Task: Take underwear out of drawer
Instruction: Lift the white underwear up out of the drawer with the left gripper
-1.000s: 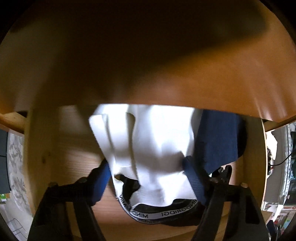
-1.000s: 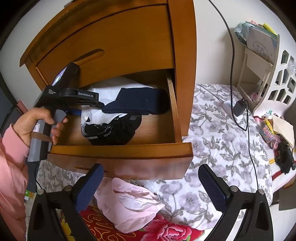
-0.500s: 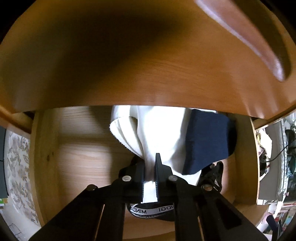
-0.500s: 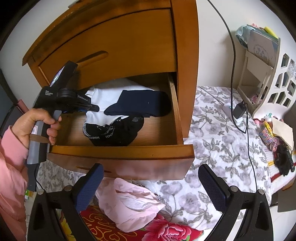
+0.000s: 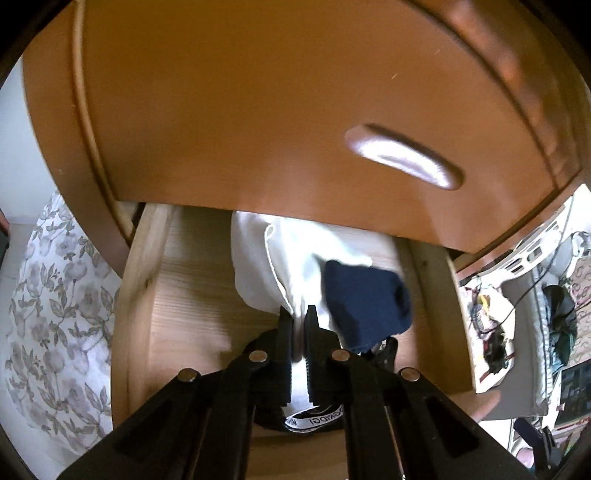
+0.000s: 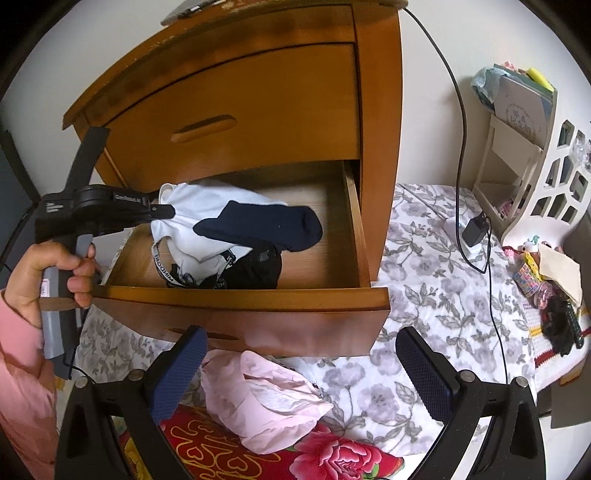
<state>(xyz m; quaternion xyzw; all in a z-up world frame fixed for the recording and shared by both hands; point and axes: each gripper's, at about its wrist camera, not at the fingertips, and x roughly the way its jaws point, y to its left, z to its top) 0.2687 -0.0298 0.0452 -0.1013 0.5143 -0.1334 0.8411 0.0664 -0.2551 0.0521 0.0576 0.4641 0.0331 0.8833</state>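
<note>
Underwear crosswise, waistband down, in drawer

Sock atop underwear inside open drawer, below closed drawer.

A glossy orange-brown wooden nightstand stands against a plain pale wall, beside a bed covered with a grey-floral white sheet, with a black cable hanging down the wall to a charger and a white openwork shelf at the right.
</note>
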